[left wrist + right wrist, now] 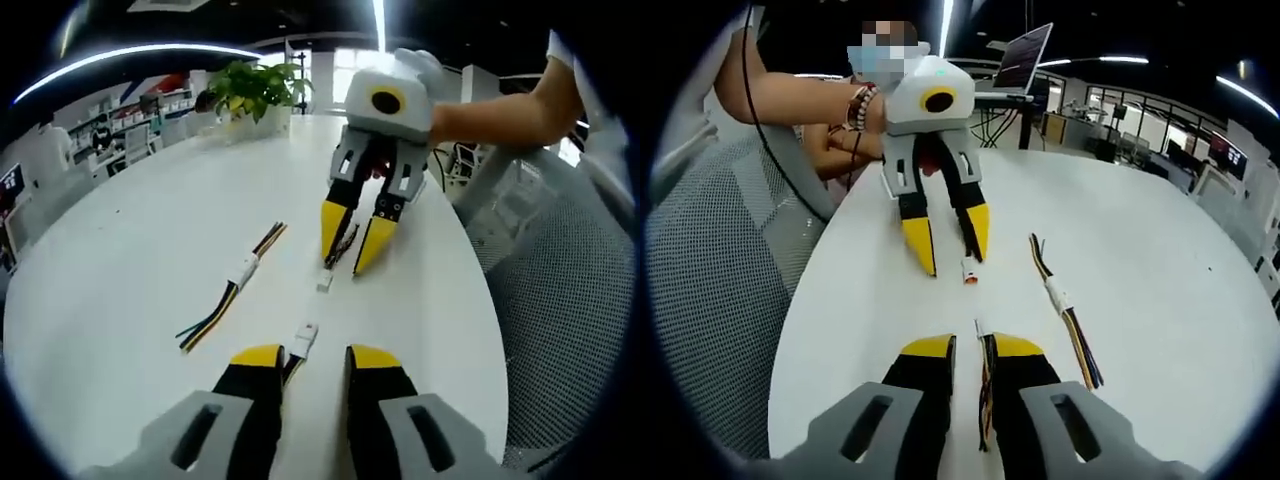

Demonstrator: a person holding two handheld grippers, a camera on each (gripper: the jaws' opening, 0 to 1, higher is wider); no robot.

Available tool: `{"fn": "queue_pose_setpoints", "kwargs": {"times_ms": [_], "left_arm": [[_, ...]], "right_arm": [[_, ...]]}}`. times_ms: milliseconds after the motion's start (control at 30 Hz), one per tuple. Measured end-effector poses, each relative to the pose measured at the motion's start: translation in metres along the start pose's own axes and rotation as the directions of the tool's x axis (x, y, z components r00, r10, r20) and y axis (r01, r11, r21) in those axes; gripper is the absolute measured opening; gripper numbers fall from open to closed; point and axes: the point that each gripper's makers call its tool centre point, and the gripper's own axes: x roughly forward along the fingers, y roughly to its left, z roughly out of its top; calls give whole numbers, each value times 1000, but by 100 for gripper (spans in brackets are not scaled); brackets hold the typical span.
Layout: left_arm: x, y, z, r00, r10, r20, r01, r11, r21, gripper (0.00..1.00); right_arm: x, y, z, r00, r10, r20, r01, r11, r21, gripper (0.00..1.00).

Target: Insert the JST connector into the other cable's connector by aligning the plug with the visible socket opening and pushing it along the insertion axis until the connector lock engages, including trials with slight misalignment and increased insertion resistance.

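The left gripper (315,357) pinches one cable (293,366), its white plug (304,338) free ahead. The right gripper (970,347) clamps the second cable (986,400). Both plugs hover above the white table (130,260). Light, limp wires; grip close behind each housing.

A: What do the tools look like?
B: The left gripper (948,243) and right gripper (358,242) match: white housings, grey brackets, black fingers (335,228) with yellow tips.
A: Anything worn?
B: Beaded bracelets (862,108) on one wrist.
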Motion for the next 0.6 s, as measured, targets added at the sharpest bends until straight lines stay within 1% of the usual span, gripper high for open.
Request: {"fn": "queue_pose_setpoints", "kwargs": {"times_ms": [167,367,500,600], "left_arm": [[2,-1,2,1000,-3,10,3,1000,4,12],[1,0,2,1000,0,9,0,1000,3,10],[3,1,2,1000,4,9,-4,1000,8,3],[3,4,3,1000,13,9,-13,1000,11,0]], "right_arm": [[2,0,0,1000,-6,-1,6,1000,-4,10],[4,-2,2,1000,-17,7,17,1000,-15,9],[5,-4,-1,1000,-27,1,27,999,-17,9],[5,-4,-2,1000,-29,-2,29,999,-15,8]]}}
